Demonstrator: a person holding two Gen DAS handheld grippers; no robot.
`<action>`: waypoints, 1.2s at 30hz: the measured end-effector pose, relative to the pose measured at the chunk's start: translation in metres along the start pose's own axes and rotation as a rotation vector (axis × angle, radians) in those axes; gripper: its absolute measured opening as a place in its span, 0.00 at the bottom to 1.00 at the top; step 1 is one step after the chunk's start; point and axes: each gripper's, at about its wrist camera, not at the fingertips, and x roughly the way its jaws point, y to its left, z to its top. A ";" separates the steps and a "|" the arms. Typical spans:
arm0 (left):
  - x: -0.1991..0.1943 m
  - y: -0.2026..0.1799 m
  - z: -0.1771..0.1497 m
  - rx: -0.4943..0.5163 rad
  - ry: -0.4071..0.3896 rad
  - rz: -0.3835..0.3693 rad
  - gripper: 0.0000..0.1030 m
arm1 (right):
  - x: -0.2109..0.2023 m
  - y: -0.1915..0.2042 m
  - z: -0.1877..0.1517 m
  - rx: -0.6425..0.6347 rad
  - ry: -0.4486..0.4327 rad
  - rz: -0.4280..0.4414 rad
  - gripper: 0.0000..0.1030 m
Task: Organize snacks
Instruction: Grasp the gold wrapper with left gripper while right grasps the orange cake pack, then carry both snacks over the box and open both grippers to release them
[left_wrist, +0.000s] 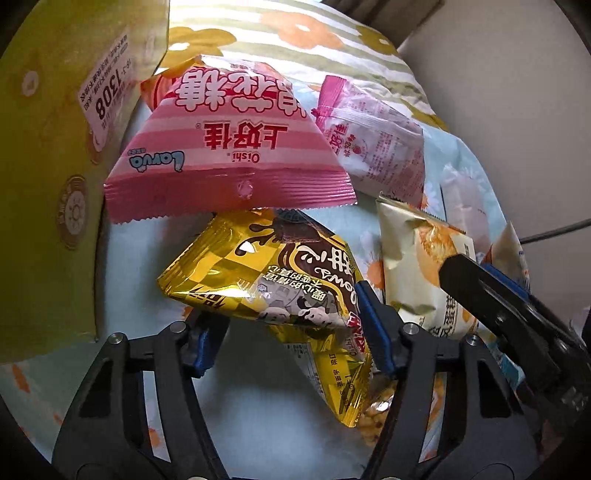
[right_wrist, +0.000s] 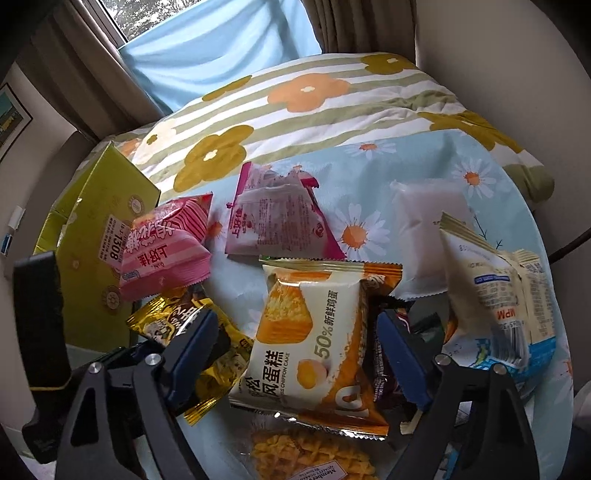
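Snack packets lie scattered on a floral sheet (right_wrist: 399, 162), with a green box (right_wrist: 92, 236) at its left edge. The left gripper (left_wrist: 291, 328) reaches down over a gold bag (left_wrist: 273, 291); the bag sits between its jaws, the right blue pad (left_wrist: 373, 328) touching the bag's edge, while the left pad (left_wrist: 201, 347) is partly hidden under the bag, so I cannot tell whether it presses. The jaws stand part-way spread. Just beyond the gold bag, a pink striped bag (left_wrist: 229, 147) overlaps its top edge and leans near the box. To the right of that is a pale pink packet (left_wrist: 373, 136). The right gripper (right_wrist: 295, 354) straddles a chiffon cake pack (right_wrist: 310, 343), which lies between its spread jaws; the left pad (right_wrist: 192, 354) rests over the gold bag beside the cake pack, and the right pad (right_wrist: 402, 362) stands just beside the pack's right edge, against a dark wrapper (right_wrist: 384, 373). I cannot tell whether either pad presses on the cake pack. A clear pack of yellow crisps (right_wrist: 310, 458) lies under the cake pack's near end. Further right, a white and blue bag (right_wrist: 506, 291) stands tilted, with a plain white packet (right_wrist: 428, 221) behind it. In the left view, the right gripper's dark finger shows over the cake pack.
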 end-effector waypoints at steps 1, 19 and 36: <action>-0.003 0.003 -0.002 0.007 0.000 0.001 0.58 | 0.001 0.001 0.000 -0.003 -0.001 -0.005 0.82; -0.018 0.007 -0.017 0.041 -0.001 0.029 0.56 | 0.028 0.004 -0.004 -0.043 0.029 -0.072 0.60; -0.080 -0.033 -0.035 0.096 -0.126 0.046 0.55 | -0.048 0.012 -0.007 -0.086 -0.094 0.002 0.59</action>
